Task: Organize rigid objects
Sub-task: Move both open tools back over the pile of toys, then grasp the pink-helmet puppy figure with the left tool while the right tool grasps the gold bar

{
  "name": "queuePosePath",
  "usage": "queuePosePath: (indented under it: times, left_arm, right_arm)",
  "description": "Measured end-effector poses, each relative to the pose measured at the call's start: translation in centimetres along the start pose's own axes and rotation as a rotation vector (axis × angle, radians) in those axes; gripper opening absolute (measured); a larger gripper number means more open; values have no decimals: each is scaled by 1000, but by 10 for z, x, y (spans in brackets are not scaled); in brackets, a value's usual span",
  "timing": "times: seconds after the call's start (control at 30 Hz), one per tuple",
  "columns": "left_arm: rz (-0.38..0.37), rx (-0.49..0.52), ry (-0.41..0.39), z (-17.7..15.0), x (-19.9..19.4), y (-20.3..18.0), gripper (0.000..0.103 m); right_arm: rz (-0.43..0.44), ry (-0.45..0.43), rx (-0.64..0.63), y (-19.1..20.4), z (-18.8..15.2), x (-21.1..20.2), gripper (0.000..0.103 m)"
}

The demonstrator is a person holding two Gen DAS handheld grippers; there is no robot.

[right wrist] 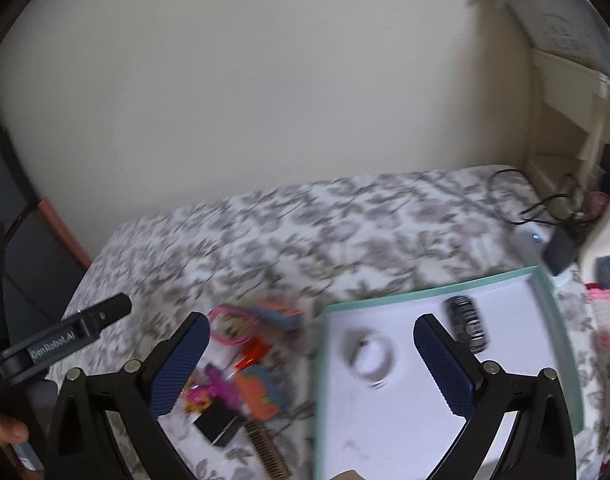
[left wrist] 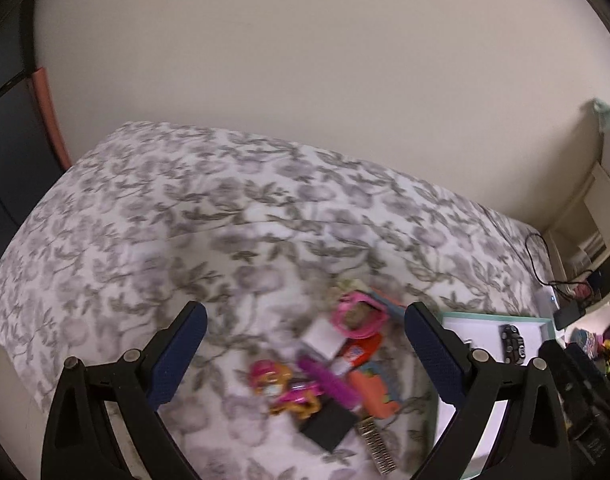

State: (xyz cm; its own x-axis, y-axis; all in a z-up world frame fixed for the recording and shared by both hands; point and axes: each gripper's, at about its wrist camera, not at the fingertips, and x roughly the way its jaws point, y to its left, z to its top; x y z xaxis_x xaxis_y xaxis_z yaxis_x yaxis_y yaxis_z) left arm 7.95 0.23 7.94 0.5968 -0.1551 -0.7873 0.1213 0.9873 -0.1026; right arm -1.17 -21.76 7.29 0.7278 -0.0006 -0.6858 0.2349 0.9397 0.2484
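Floral bedsheet covers bed against plain wall; cables and dark charger block at far rt corner, cream shelf unit beyond. Nothing btwn either gripper's fingers. Left gripper jaws wide apart, hovering over toy pile: pink ring, orange pieces, purple bit, black box, comb – blurred, heaped on sheet just left of tray. Right gripper jaws also spread, empty, above teal-rimmed white tray holding black toy car and a pale ring-shaped item
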Motion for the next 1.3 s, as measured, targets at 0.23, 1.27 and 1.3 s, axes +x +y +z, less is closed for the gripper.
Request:
queuePosePath:
  times: [0.23, 1.27, 1.3]
  left_arm:
    - [30, -67, 4, -12, -1, 39, 99]
    - [-22, -170, 420, -68, 109, 53, 99]
    - [-15, -161, 421, -68, 112, 50, 99]
  right_arm:
    - [33, 55, -121, 43, -19, 16, 103]
    - [7, 534, -250, 70, -110, 106, 74]
    - [6, 538, -252, 70, -111, 107, 74]
